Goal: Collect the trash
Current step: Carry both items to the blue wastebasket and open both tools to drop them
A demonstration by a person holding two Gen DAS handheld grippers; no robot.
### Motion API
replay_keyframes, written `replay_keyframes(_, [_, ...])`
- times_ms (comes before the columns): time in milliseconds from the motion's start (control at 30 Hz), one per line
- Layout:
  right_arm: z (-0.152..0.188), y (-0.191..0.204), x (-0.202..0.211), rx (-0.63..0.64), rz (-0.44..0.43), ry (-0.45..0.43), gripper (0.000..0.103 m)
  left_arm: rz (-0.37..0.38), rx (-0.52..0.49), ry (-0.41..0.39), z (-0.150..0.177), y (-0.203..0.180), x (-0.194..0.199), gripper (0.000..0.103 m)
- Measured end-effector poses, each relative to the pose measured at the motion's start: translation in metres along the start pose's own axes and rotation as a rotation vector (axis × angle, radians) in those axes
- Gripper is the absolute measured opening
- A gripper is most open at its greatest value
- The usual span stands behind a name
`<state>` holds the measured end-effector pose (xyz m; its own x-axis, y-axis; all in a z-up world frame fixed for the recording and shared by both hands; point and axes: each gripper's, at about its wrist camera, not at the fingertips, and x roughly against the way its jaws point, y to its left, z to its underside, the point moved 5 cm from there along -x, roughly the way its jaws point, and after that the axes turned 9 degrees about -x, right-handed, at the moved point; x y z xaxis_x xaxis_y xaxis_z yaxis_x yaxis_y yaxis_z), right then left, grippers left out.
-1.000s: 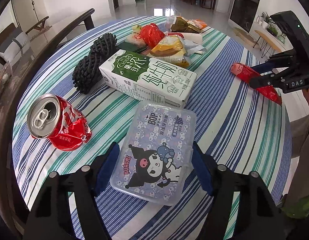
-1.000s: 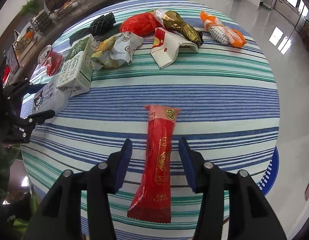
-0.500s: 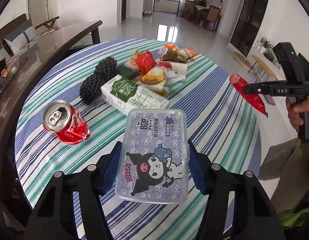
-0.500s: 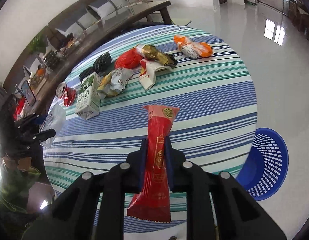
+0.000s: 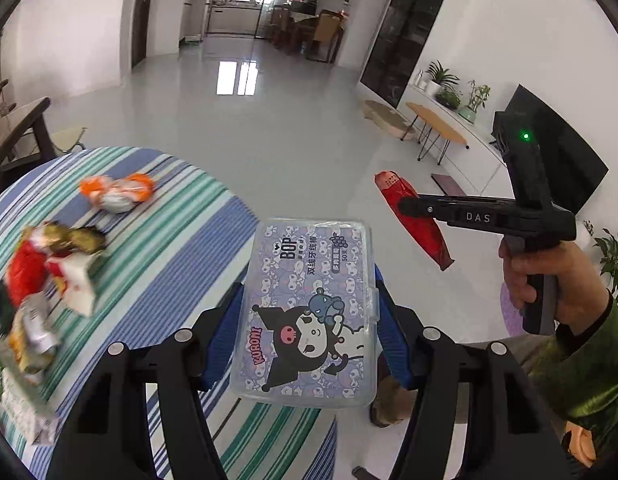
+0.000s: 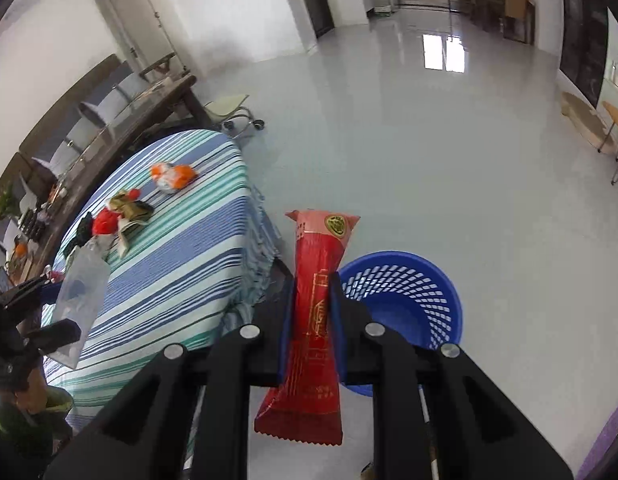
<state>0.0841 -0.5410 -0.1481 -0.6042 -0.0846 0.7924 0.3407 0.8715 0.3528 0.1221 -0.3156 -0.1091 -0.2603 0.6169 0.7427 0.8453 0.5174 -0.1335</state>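
My left gripper (image 5: 307,316) is shut on a clear plastic box (image 5: 309,280) printed with a cartoon figure. It holds the box in the air past the edge of the striped table (image 5: 181,248). The blue pads press on both long sides of the box. My right gripper (image 6: 312,296) is shut on a long red snack wrapper (image 6: 323,240), which stands up between the fingers. Behind it, on the floor, is a blue mesh basket (image 6: 405,292). The left wrist view shows that gripper (image 5: 409,204) from the side, with the wrapper (image 5: 421,232) hanging off the table.
More trash lies on the table: an orange-and-white wrapper (image 5: 117,194), gold and red wrappers (image 5: 57,244) and a crumpled foil bag (image 5: 33,340). A person's hand (image 5: 549,280) grips the right handle. Grey floor stretches beyond, with a low wooden table (image 5: 437,128) far right.
The right gripper closed on the red wrapper and lifted it off the table. Both grippers swung away from the table top toward the floor and basket, and the box rose with the left one.
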Motion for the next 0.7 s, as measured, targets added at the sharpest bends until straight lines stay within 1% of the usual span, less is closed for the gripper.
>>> replay_keyframes(100, [-0.003,-0.033,-0.017,-0.046,0.025,0.011,0.016,0.022,-0.007,0.043,-0.020,-0.025,-0.055,0.062])
replay_keyframes(167, [-0.004,-0.055,-0.032,-0.075,0.033,0.024,0.016,0.021,-0.015,0.072,-0.028,-0.039,-0.092,0.062])
replay_keyframes(333, [-0.006,-0.093,-0.068,-0.121,0.045,0.058,0.016,0.012,-0.019,0.140,-0.035,-0.064,-0.169,0.062])
replay_keyframes(467, [-0.007,-0.117,-0.090,-0.164,0.043,0.082,0.016,0.003,0.012,0.177,-0.034,-0.064,-0.212,0.062])
replay_keyframes(567, [-0.005,-0.132,-0.108,-0.207,0.017,0.109,0.016,-0.007,0.026,0.192,-0.034,-0.059,-0.237,0.063])
replay_keyframes(633, [-0.004,-0.137,-0.116,-0.229,0.005,0.116,0.024,-0.004,0.030,0.195,-0.036,-0.057,-0.250,0.064])
replay_keyframes(667, [-0.004,-0.139,-0.117,-0.240,0.002,0.109,0.039,-0.009,0.034,0.201,-0.037,-0.056,-0.256,0.068])
replay_keyframes(700, [-0.005,-0.142,-0.117,-0.249,0.003,0.104,0.045,-0.013,0.041,0.202,-0.038,-0.055,-0.259,0.072])
